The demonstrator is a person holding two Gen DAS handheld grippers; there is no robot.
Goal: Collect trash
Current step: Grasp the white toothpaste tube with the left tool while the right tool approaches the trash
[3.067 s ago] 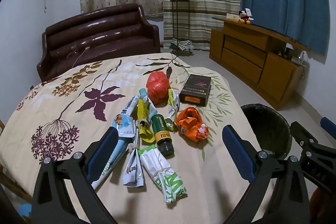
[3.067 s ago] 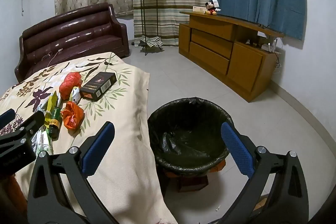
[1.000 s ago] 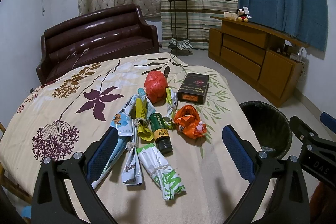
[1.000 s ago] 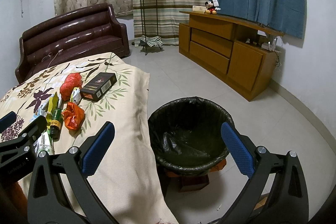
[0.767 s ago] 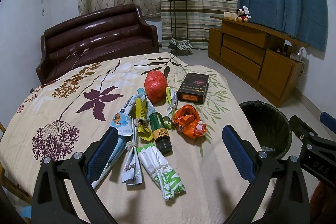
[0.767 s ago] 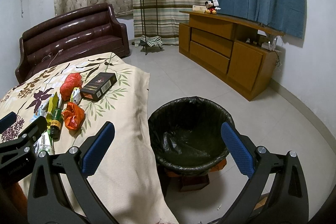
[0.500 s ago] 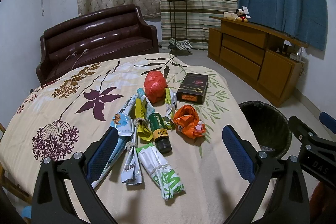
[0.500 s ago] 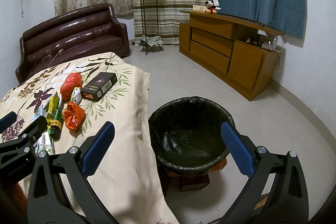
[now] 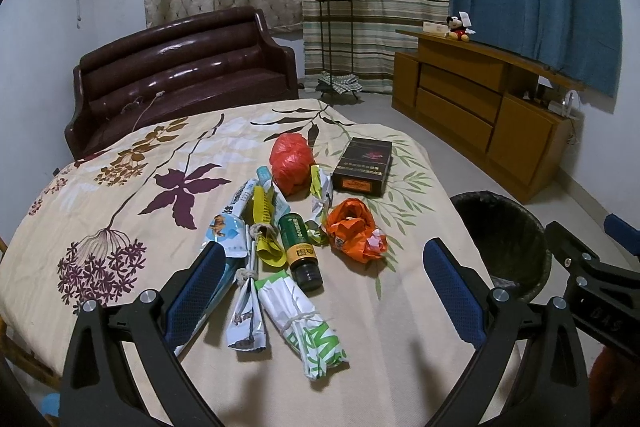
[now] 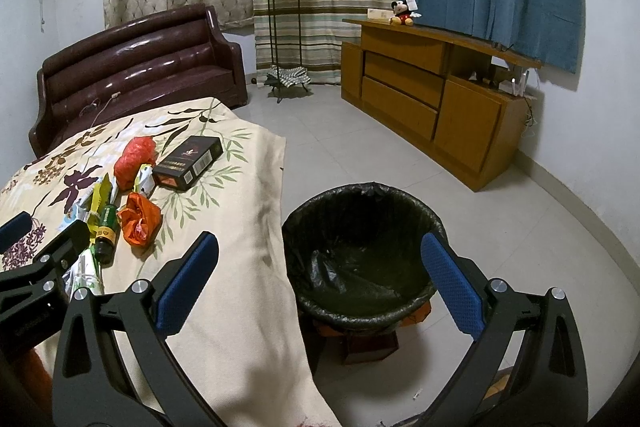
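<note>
Trash lies in a pile on the floral tablecloth: a red bag, an orange bag, a dark box, a green bottle, a green-white wrapper, a yellow wrapper and blue-white packets. My left gripper is open and empty, hovering just before the near end of the pile. My right gripper is open and empty above the black-lined trash bin, which stands on the floor right of the table. The bin also shows in the left wrist view.
A dark red sofa stands behind the table. A wooden cabinet with a Mickey toy runs along the right wall. A plant stand is by the curtains. Tiled floor surrounds the bin.
Almost nothing has changed. The left wrist view has shifted very slightly; both grippers stay open and the trash has not moved.
</note>
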